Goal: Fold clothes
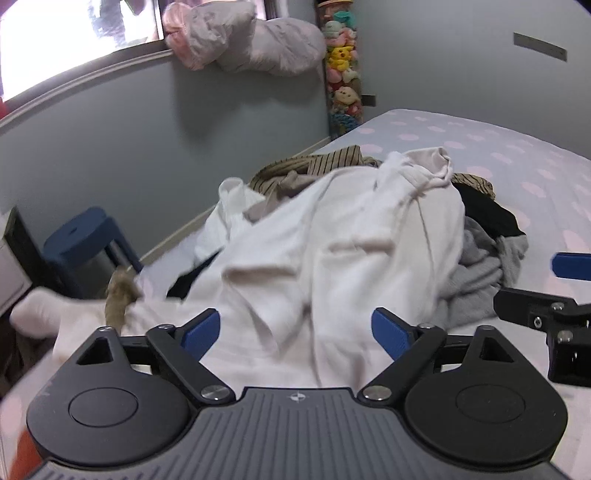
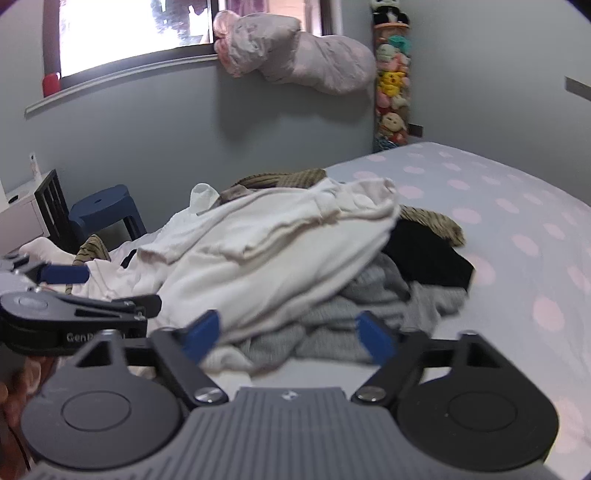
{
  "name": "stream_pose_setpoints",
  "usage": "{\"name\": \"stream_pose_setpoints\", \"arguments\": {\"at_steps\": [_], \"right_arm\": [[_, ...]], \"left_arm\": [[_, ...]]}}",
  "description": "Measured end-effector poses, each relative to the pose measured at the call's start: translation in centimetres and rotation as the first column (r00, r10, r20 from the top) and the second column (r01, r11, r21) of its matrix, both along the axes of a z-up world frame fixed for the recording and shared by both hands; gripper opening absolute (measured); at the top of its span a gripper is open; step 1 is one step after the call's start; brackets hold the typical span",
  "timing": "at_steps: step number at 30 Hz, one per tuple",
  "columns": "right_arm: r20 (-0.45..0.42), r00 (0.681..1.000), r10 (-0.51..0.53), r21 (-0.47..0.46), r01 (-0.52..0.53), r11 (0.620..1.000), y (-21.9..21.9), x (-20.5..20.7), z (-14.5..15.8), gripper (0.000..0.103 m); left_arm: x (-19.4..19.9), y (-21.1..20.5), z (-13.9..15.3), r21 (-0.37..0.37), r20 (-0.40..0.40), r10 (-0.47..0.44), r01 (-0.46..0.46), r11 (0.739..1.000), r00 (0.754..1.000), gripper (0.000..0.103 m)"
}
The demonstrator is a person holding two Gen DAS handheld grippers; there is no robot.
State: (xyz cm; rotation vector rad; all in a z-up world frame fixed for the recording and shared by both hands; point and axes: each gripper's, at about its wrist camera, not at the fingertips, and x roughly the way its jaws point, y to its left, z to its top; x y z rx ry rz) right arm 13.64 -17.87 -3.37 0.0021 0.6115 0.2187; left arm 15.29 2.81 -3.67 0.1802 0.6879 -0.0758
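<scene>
Pale grey-blue walls enclose the room. A window at far left lets in bright daylight above a white sill, where a red cup stands. A pinkish bundled quilt rests at the sill's right end. In the far corner stands a tall column of plush toys. A bed with a grey, pink-dotted sheet fills the right side. At left are a blue stool and a white cabinet.

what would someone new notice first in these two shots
A jumbled heap of clothes topped by a big white cotton garment lies on the grey bedsheet with pink dots, with grey, black and striped olive pieces under it. Both open blue-padded grippers, left and right, point at it, holding nothing.
</scene>
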Motion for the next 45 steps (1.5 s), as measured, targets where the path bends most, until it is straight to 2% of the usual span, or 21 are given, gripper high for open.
{"name": "stream_pose_setpoints", "arguments": {"at_steps": [3,6,7,13,16,18,19,20,21,22,23,24,29,34,37,45], "right_arm": [[-0.002,1.000,0.025,0.001,-0.025,1.000,0.8,2.4,-0.3,0.077],[-0.016,0.999,0.034,0.020,-0.034,0.999,1.1,4.6,-0.7,0.068],[-0.023,0.999,0.036,0.034,-0.036,0.999,1.2,5.3,-0.8,0.065],[-0.058,0.997,0.052,0.109,-0.045,0.993,2.6,9.9,-1.8,0.065],[-0.090,0.995,0.053,0.147,-0.039,0.988,3.3,11.6,-2.7,0.063],[-0.105,0.993,0.048,0.191,-0.027,0.981,3.4,12.3,-3.0,0.051],[-0.112,0.993,0.046,0.214,-0.021,0.977,3.4,12.6,-3.1,0.033],[-0.119,0.992,0.044,0.236,-0.015,0.972,3.4,12.8,-3.2,0.019],[-0.124,0.991,0.041,0.255,-0.008,0.967,3.4,13.0,-3.3,0.019],[-0.110,0.993,0.030,0.248,-0.001,0.969,3.4,12.6,-3.0,0.013],[-0.093,0.996,0.016,0.234,0.006,0.972,3.1,11.8,-2.6,0.010],[-0.075,0.997,0.003,0.220,0.014,0.975,2.9,11.0,-2.1,0.010],[-0.011,0.994,-0.111,0.188,0.111,0.976,-0.6,6.1,0.8,0.009],[0.049,0.972,-0.228,0.155,0.218,0.964,-4.9,0.2,3.6,0.004],[0.058,0.959,-0.277,0.170,0.264,0.949,-7.8,-3.2,5.3,0.004],[0.143,0.904,-0.403,0.200,0.372,0.906,-13.4,-13.3,8.1,0.004]], "left_arm": [[2.3,0.8,-0.2,0.005,-0.014,-0.069,0.069,0.998,0.998,0.078],[4.7,1.3,-0.6,0.010,-0.035,-0.107,0.107,0.994,0.994,0.066],[5.5,1.4,-0.8,0.002,-0.038,-0.119,0.119,0.993,0.992,0.066],[8.6,2.5,-1.9,-0.089,-0.059,-0.123,0.118,0.989,0.991,0.060],[9.5,3.2,-2.1,-0.126,-0.059,-0.101,0.093,0.988,0.993,0.044],[9.7,3.8,-2.2,-0.149,-0.061,-0.102,0.092,0.985,0.993,0.036],[9.9,4.1,-2.2,-0.160,-0.061,-0.102,0.091,0.983,0.993,0.034],[9.9,4.2,-2.1,-0.168,-0.062,-0.101,0.089,0.982,0.993,0.031],[9.9,4.4,-1.9,-0.176,-0.063,-0.099,0.087,0.980,0.993,0.024],[9.9,4.5,-1.7,-0.184,-0.064,-0.098,0.085,0.979,0.993,0.020],[9.9,4.6,-1.4,-0.194,-0.062,-0.096,0.082,0.978,0.993,0.011],[9.8,4.7,-1.1,-0.204,-0.061,-0.094,0.080,0.976,0.994,0.009],[7.5,3.7,0.7,-0.217,-0.011,-0.117,0.112,0.970,0.993,0.006],[2.8,0.9,4.0,-0.232,0.039,-0.211,0.214,0.949,0.977,0.006],[-0.6,-0.7,6.3,-0.275,0.065,-0.273,0.280,0.920,0.960,0.006],[-7.2,-4.3,11.7,-0.293,0.148,-0.400,0.427,0.856,0.904,0.005]]}}
